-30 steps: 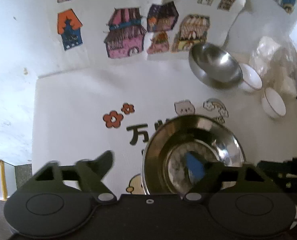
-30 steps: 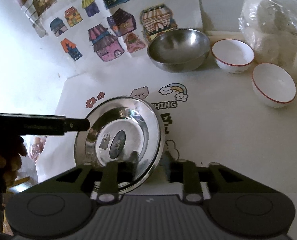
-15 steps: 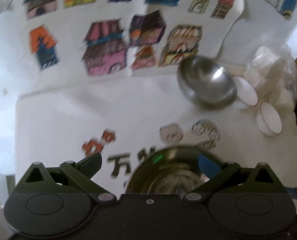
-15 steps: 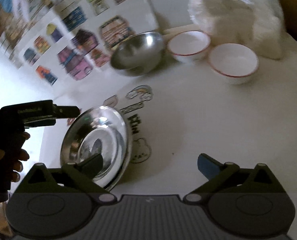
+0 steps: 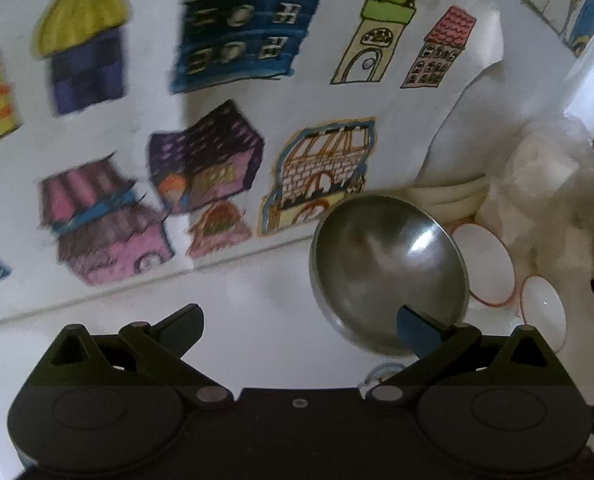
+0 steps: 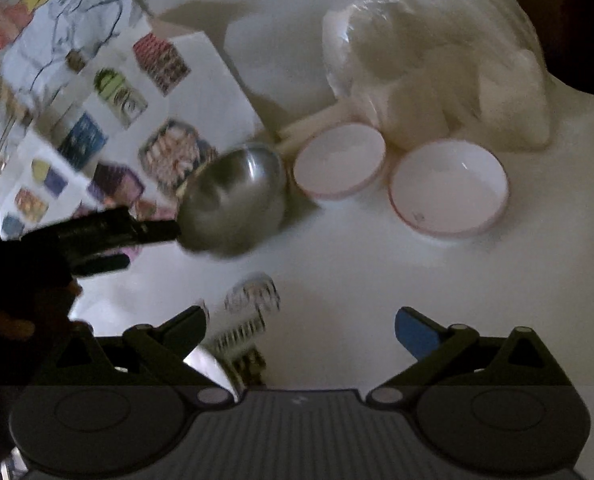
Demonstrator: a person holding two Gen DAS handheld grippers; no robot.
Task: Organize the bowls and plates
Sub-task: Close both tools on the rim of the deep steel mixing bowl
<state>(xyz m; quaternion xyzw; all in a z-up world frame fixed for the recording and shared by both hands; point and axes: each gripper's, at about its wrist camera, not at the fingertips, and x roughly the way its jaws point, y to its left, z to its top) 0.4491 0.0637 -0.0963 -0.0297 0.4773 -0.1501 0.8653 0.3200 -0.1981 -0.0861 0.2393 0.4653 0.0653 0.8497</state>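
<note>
Both tongs spread wide, empty: left tongs [image 5: 299,322] near steel bowl [image 5: 387,268], right tongs [image 6: 301,326] well short. Risk: nudging steel bowl into adjacent white bowls [image 6: 339,160] on tabletop [image 6: 377,272]; slick curved wall could slip.

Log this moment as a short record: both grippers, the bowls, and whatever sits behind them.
left gripper: jaws open, holding nothing, close to the steel bowl
right gripper: jaws open, holding nothing
steel bowl: on the table, left of the white bowls
white bowls: two, red-rimmed, side by side
plastic bag: behind the white bowls
house drawings: on the wall behind
</note>
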